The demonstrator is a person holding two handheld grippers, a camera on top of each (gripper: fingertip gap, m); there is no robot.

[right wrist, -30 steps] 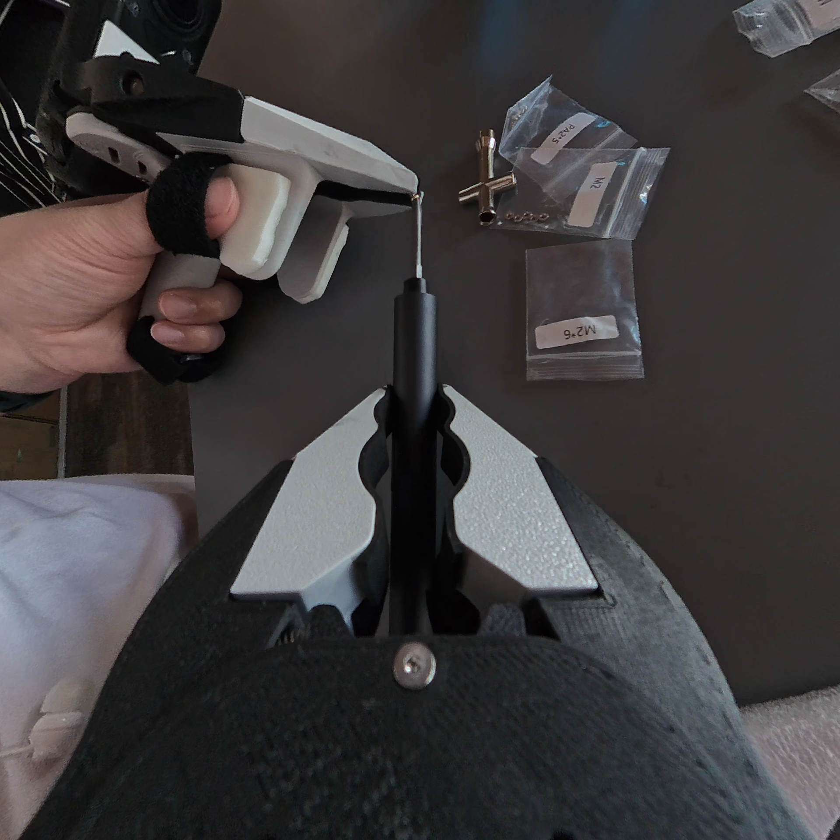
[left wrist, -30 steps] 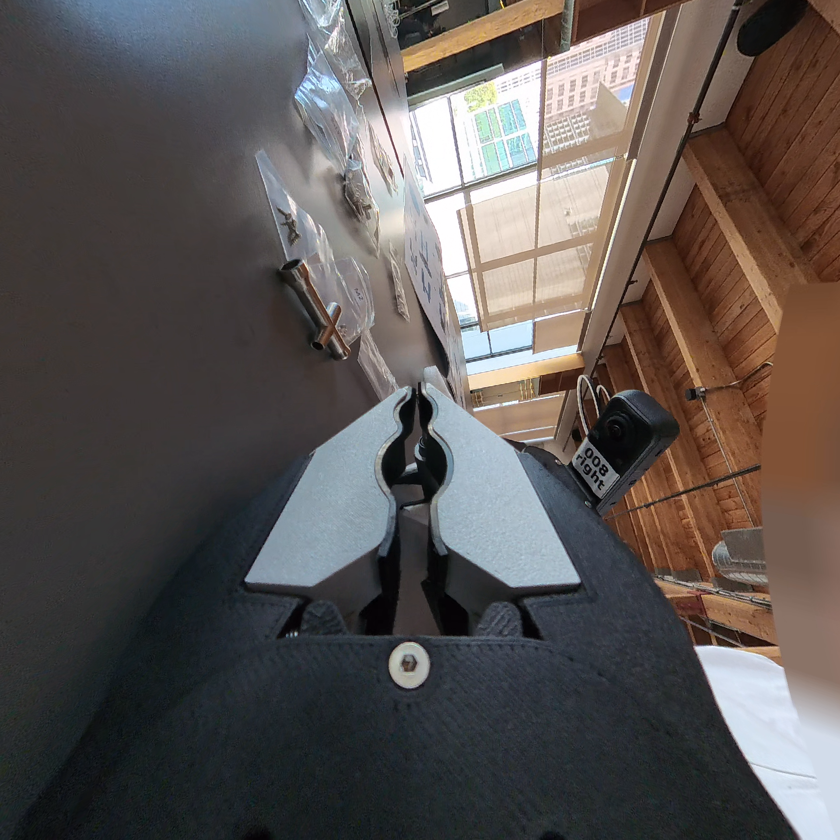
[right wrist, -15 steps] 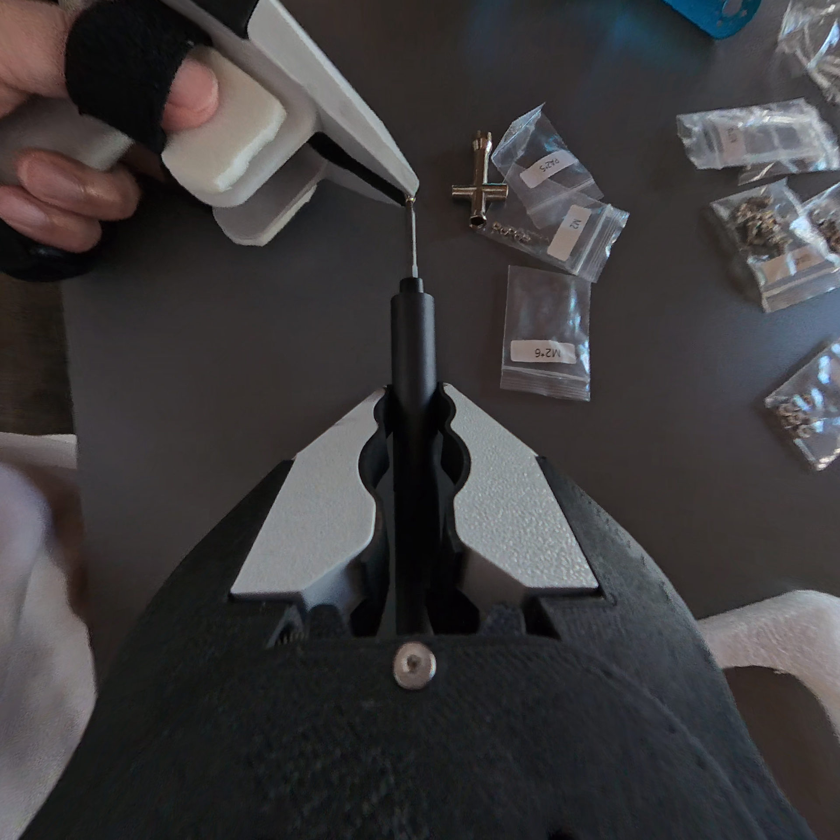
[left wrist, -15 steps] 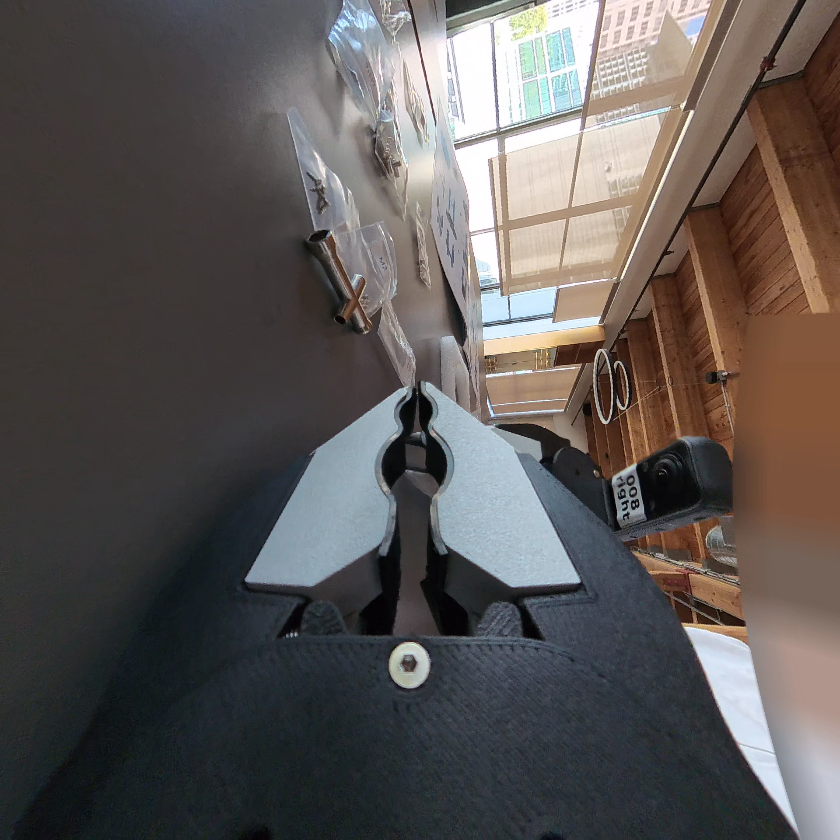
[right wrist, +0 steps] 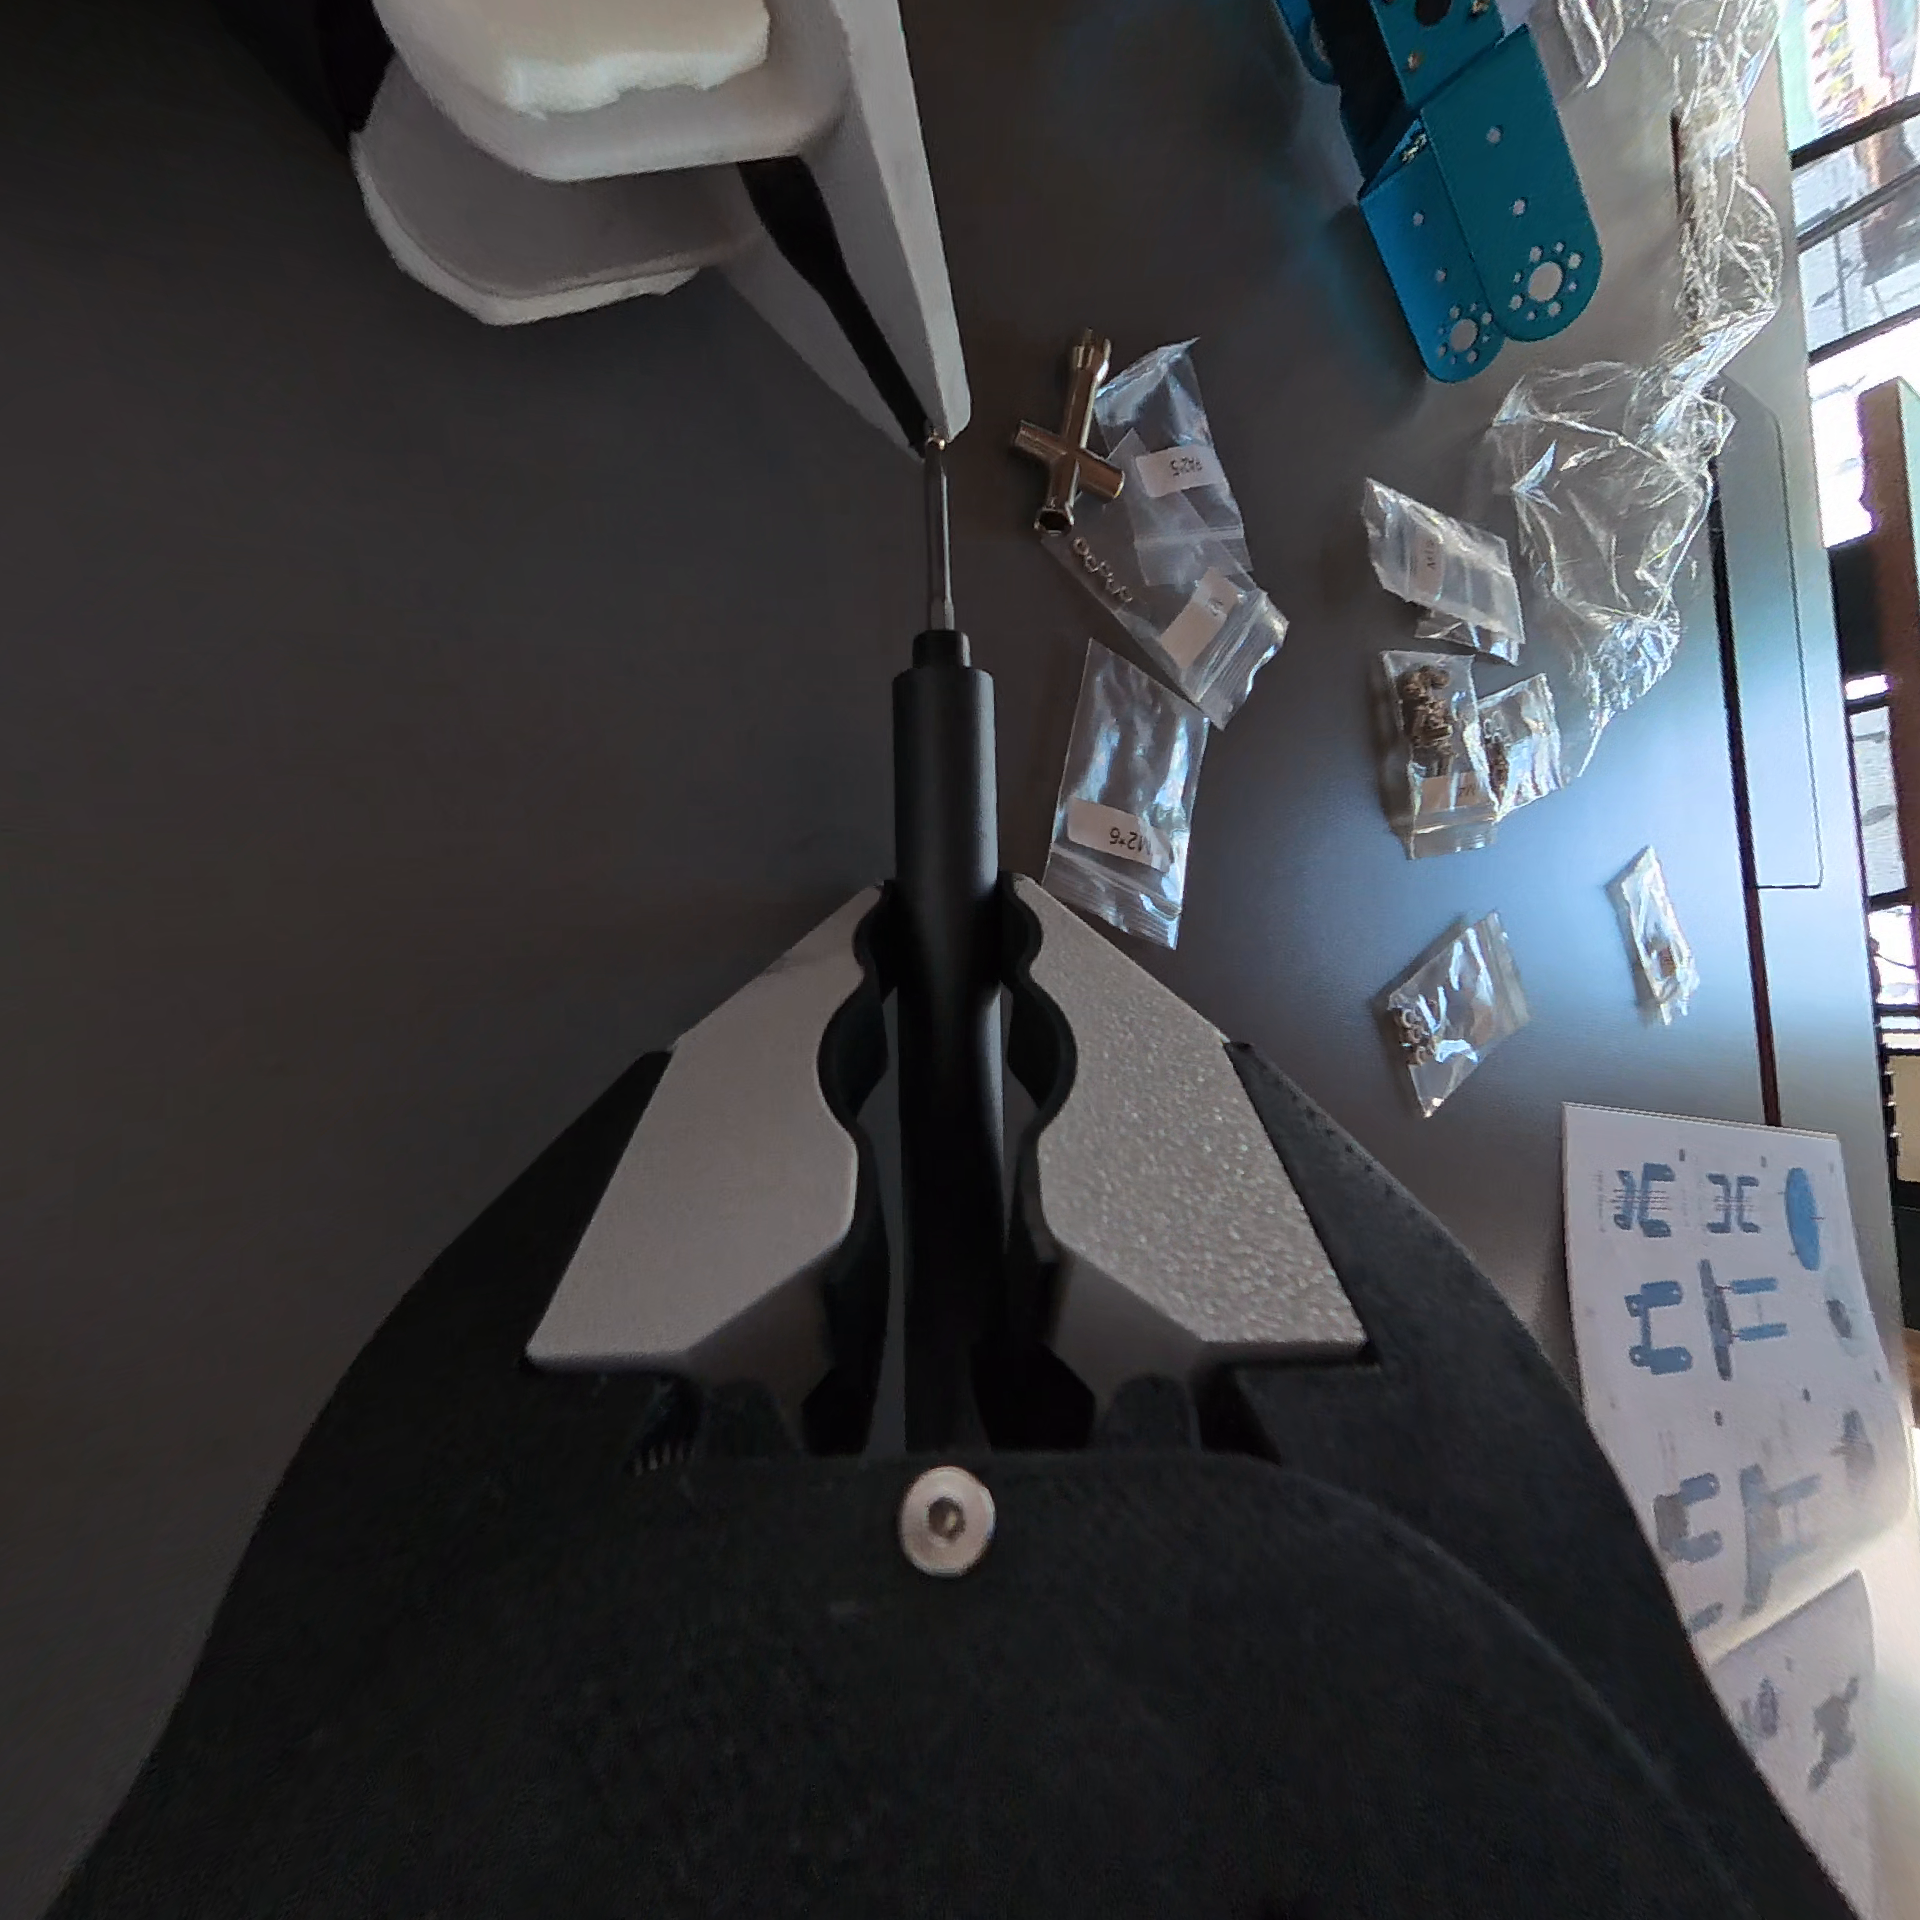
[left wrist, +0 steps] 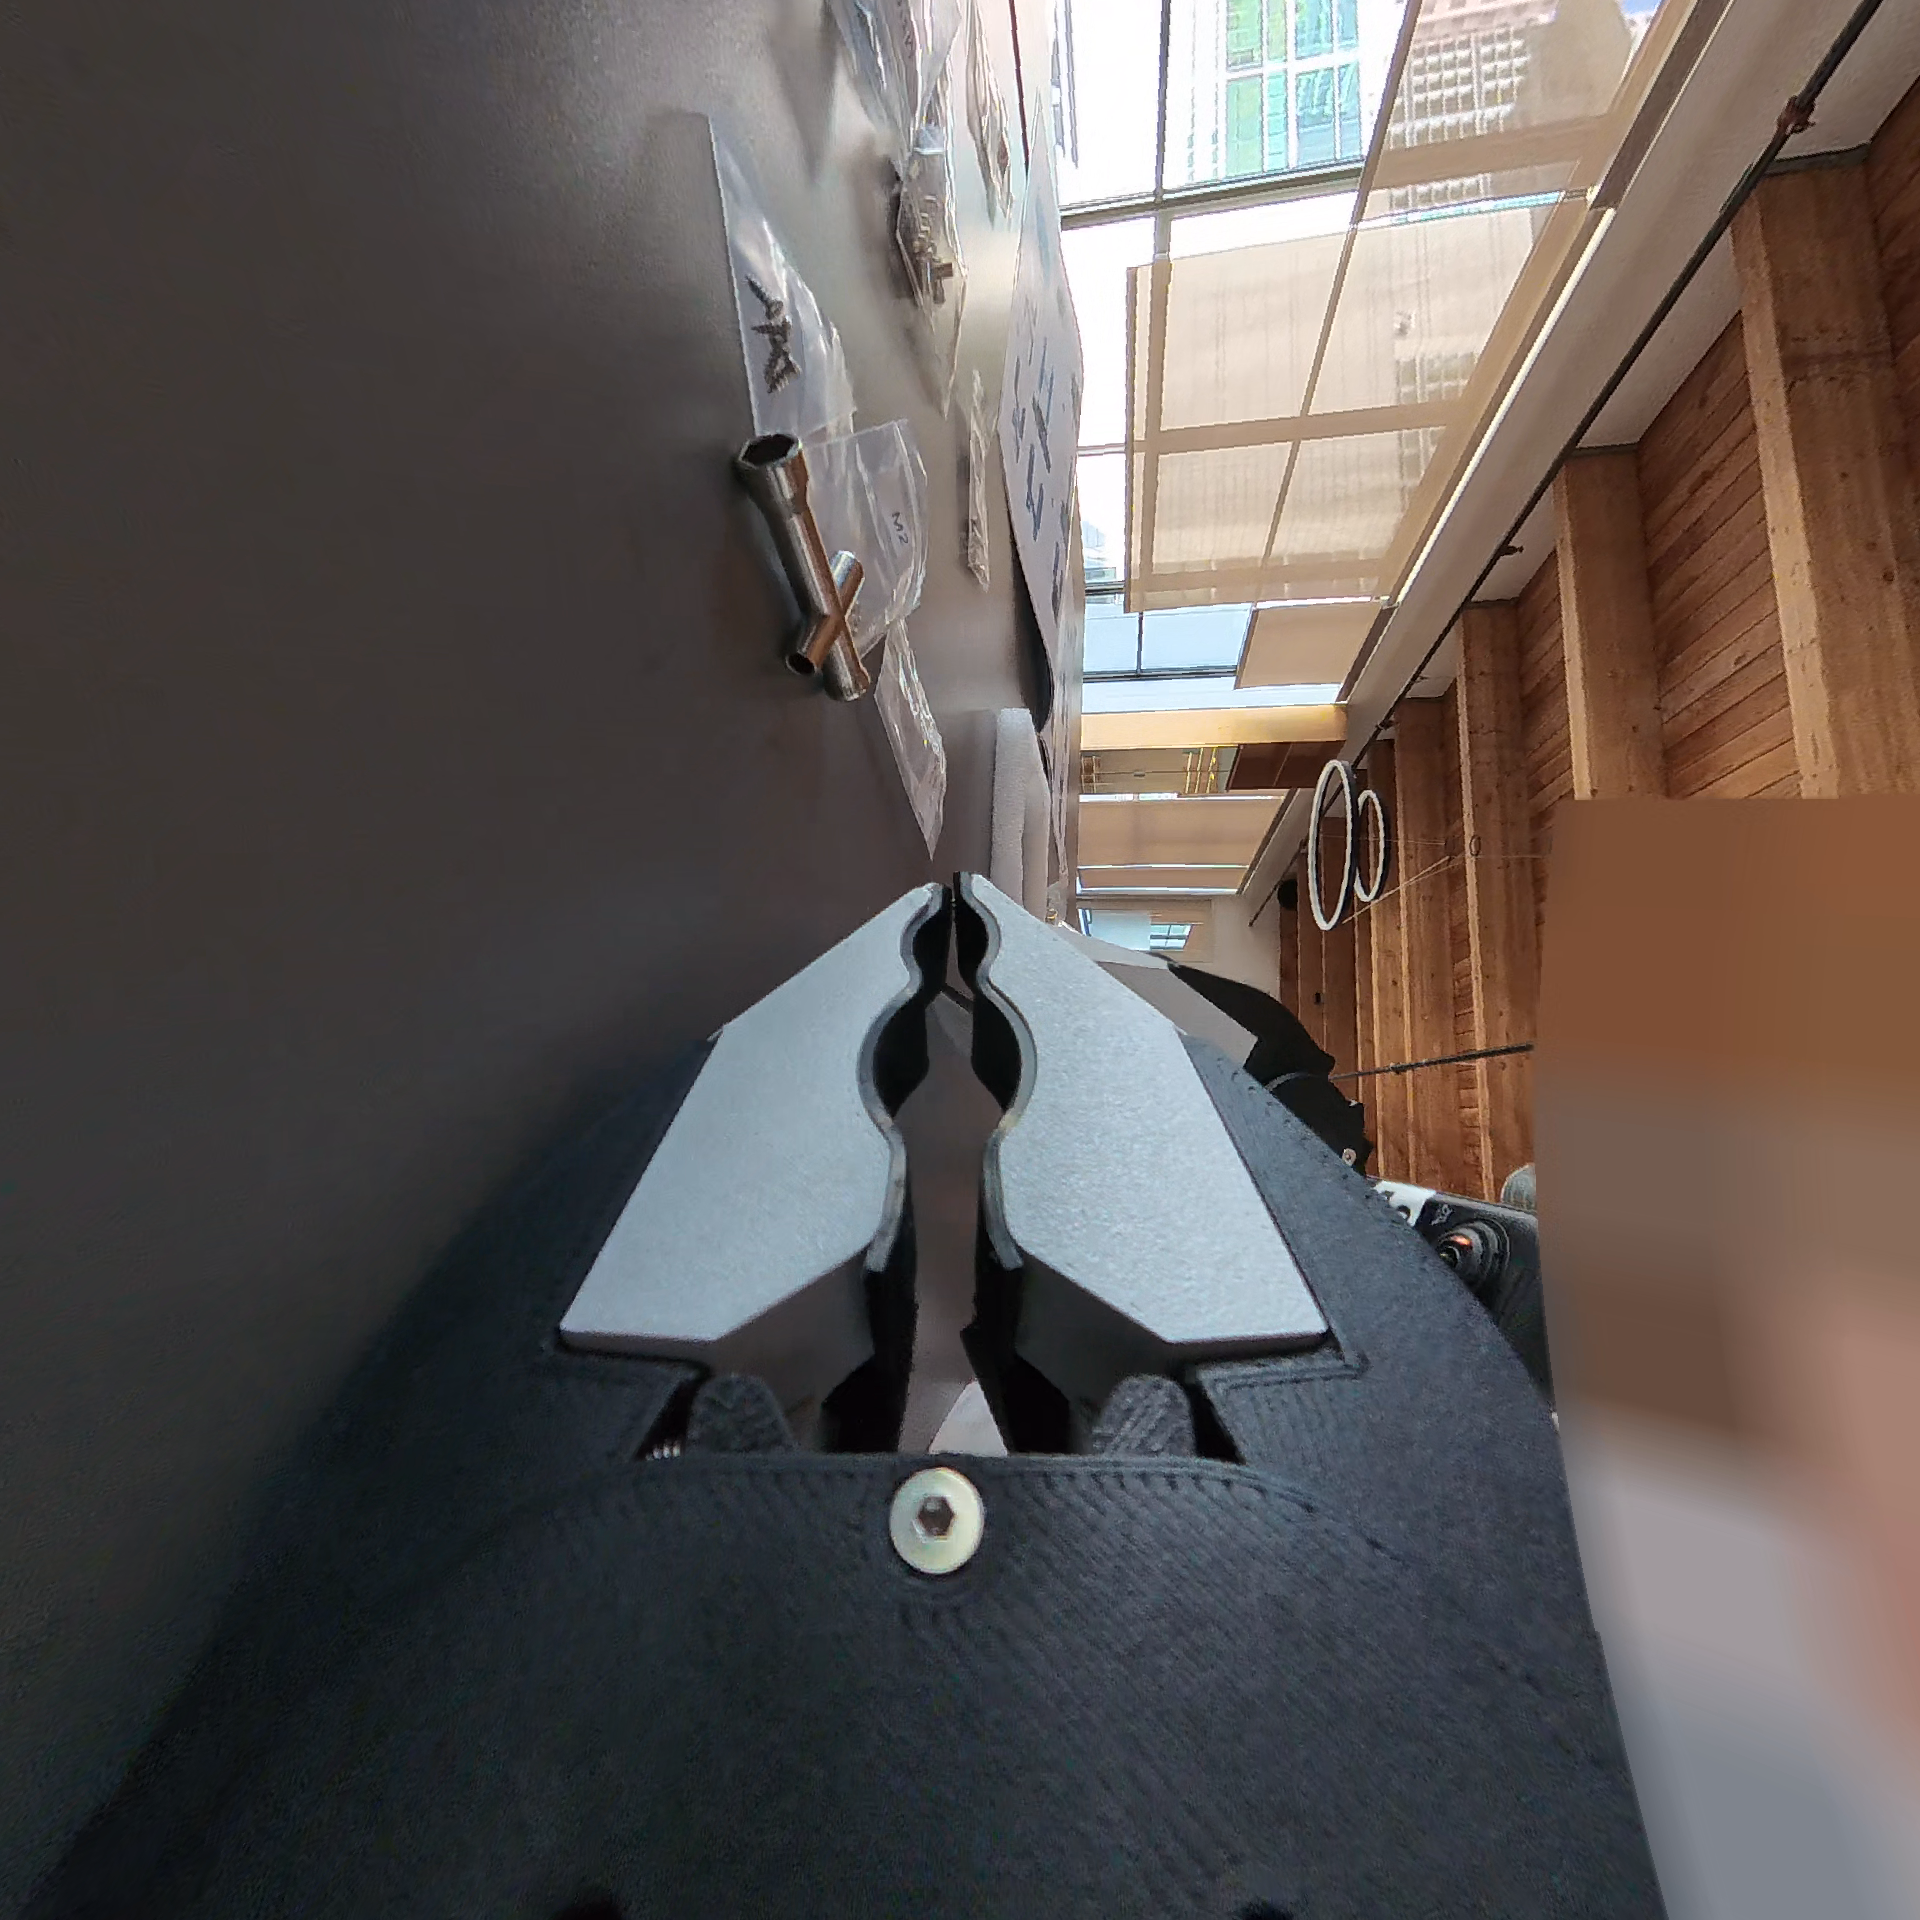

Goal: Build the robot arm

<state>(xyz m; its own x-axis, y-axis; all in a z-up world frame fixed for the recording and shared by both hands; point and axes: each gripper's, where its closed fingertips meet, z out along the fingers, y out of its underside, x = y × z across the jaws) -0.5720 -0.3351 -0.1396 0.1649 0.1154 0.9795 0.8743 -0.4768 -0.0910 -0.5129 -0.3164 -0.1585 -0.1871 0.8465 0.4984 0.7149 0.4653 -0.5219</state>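
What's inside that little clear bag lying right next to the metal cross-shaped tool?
The clear bag beside the cross-shaped tool holds a row of tiny metal rings or nuts near one edge. A white sticker covers part of it; the rest looks empty.

my right gripper [right wrist: 943, 894] has grainy, matt grey plastic fingers [right wrist: 1174, 1174] in a ribbed black printed shell, closed on a smooth matt black screwdriver [right wrist: 943, 790] with a thin bright steel bit. the shiny metal cross wrench [left wrist: 816, 566] and glossy clear plastic bags [right wrist: 1127, 795] lie on the matt dark grey table [right wrist: 416, 727].
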